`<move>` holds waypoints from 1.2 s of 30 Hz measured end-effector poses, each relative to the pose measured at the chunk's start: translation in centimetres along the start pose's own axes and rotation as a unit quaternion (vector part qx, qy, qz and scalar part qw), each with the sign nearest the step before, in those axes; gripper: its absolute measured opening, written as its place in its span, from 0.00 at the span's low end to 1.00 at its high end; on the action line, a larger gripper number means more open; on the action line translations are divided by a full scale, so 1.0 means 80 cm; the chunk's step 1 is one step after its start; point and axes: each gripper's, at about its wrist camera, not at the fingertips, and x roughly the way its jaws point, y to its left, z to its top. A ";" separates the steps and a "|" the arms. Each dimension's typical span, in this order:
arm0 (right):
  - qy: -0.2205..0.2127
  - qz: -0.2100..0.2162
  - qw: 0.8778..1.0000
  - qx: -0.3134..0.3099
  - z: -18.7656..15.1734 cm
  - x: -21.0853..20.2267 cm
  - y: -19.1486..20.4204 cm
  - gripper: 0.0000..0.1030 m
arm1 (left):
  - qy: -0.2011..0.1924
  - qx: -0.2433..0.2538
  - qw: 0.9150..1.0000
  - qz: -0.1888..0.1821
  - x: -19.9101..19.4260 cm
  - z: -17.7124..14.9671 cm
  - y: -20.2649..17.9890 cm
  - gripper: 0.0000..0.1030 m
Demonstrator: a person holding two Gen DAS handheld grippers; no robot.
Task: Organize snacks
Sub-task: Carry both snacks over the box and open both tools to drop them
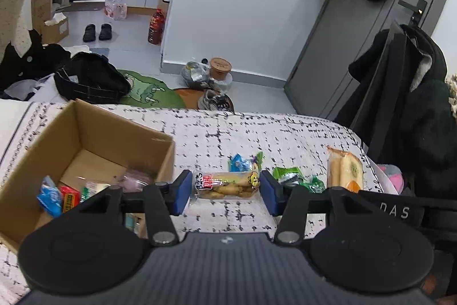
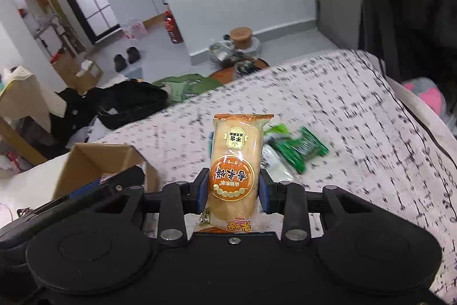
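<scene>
Box [image 2: 94,162] interior mostly hidden behind the left gripper's arm in the right wrist view. Blurred bedspread [image 2: 357,119] bearing green packets [image 2: 300,149]. Left gripper [image 1: 225,192] wide open, cookie pack [image 1: 225,185] lying between its pads, contact unclear. Right gripper [image 2: 232,190] clamped on an upright orange rice cracker pack [image 2: 235,162].

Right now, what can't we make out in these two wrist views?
- Left wrist view: the brown cardboard box near floor is hidden behind the left gripper.
- Left wrist view: whether the jaws touch the clear cookie packet is unclear.
- Right wrist view: the green wrapped snacks are motion-blurred.
- Right wrist view: the box interior is blocked by its wall; the orange rice-cracker packet in the right gripper covers snacks behind it.
</scene>
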 end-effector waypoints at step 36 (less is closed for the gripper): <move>-0.006 0.118 0.993 -0.009 -0.026 0.043 0.125 0.33 | -0.015 -0.055 0.993 0.103 -0.025 0.002 0.162 0.51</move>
